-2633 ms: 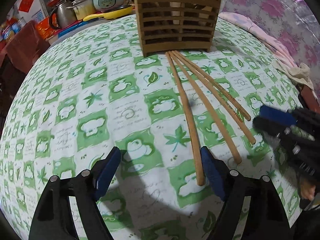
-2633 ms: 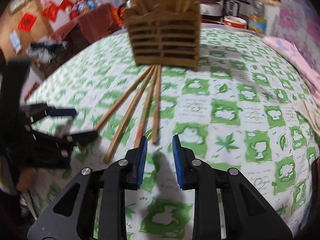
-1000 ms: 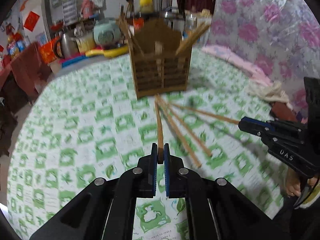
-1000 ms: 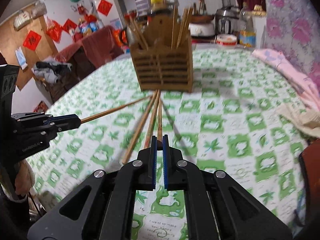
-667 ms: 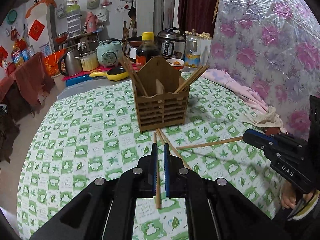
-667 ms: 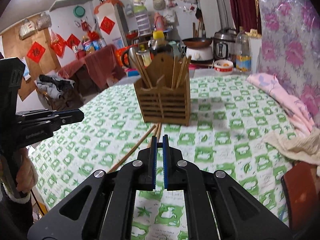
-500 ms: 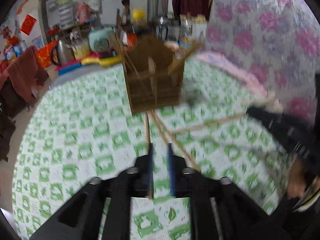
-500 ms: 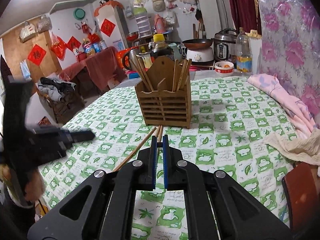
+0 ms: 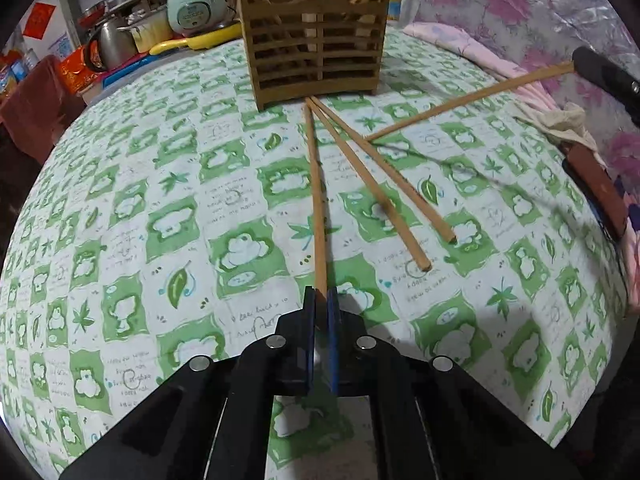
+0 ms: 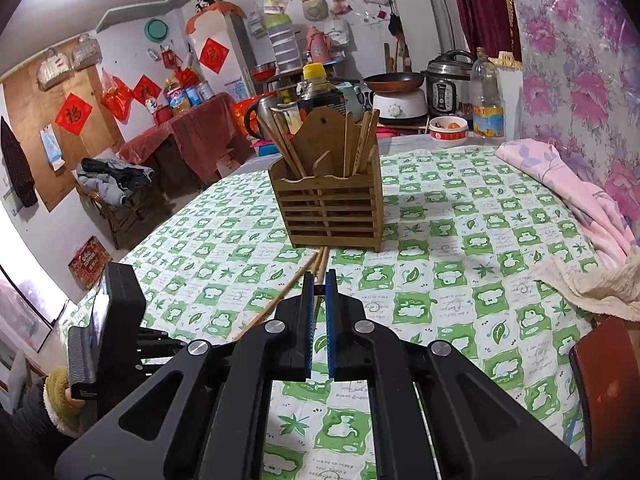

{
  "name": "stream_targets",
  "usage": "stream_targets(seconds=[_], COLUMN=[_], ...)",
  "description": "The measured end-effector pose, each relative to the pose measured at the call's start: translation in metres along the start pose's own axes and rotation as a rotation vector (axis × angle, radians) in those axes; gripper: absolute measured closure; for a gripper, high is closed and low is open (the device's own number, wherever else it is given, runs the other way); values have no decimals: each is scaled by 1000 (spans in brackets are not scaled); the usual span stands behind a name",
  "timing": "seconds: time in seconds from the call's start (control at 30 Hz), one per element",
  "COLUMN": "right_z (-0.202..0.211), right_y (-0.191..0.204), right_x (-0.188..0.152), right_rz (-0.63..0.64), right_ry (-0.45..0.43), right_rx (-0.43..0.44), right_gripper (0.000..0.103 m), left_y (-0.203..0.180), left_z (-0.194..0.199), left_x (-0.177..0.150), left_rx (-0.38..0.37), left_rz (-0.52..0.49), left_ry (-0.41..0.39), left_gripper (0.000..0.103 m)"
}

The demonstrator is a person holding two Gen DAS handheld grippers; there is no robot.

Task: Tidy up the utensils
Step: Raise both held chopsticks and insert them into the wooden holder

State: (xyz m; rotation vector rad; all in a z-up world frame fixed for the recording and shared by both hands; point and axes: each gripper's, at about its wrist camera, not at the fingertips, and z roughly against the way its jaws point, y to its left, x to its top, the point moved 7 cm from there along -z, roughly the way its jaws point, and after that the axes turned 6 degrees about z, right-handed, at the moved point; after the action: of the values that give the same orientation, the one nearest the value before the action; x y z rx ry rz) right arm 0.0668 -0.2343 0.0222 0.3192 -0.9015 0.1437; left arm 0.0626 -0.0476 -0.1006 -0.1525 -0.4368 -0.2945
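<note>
A slatted wooden utensil holder stands upright on the green-checked tablecloth with several chopsticks in it. My left gripper is low over the cloth, shut on the near end of a chopstick whose far tip lies at the holder's base. Two loose chopsticks fan out to its right on the cloth. My right gripper is shut on another chopstick, held up at a slant with its far tip just over the cloth.
A pink cloth and a beige rag lie along the table's right side, next to a red-brown chair back. Pots, a cooker and bottles crowd the counter behind the table. The left hand's device is at the table's left edge.
My left gripper came down close to the cloth; its jaws parted briefly half a second ago and are closed on the chopstick again. My right gripper rose a little with its chopstick.
</note>
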Motion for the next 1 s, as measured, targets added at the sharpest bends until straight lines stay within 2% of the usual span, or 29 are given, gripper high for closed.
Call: stream_targets(seconds=[0.1, 0.2, 0.4, 0.57, 0.8, 1.0], right_z=[1, 6, 17, 18, 14, 21], right_y=[1, 0, 3, 11, 22, 25], right_x=[1, 6, 28, 46, 87, 140], right_rz=[-7, -12, -4, 24, 72, 90], right_ry=[-4, -19, -62, -80, -120, -206], right_rx=[-2, -6, -9, -13, -28, -57], right_gripper=[97, 97, 97, 97, 97, 97], left_y=[-3, -7, -15, -26, -36, -36], left_z=[17, 49, 113, 133, 163, 213], left_x=[8, 29, 88, 130, 187, 244], left_rx=[0, 2, 19, 24, 25, 3], left_rz=[2, -4, -8, -15, -19, 10], left_ry=[-39, -117, -269, -309, -378, -514], left_gripper=[97, 97, 97, 97, 97, 97])
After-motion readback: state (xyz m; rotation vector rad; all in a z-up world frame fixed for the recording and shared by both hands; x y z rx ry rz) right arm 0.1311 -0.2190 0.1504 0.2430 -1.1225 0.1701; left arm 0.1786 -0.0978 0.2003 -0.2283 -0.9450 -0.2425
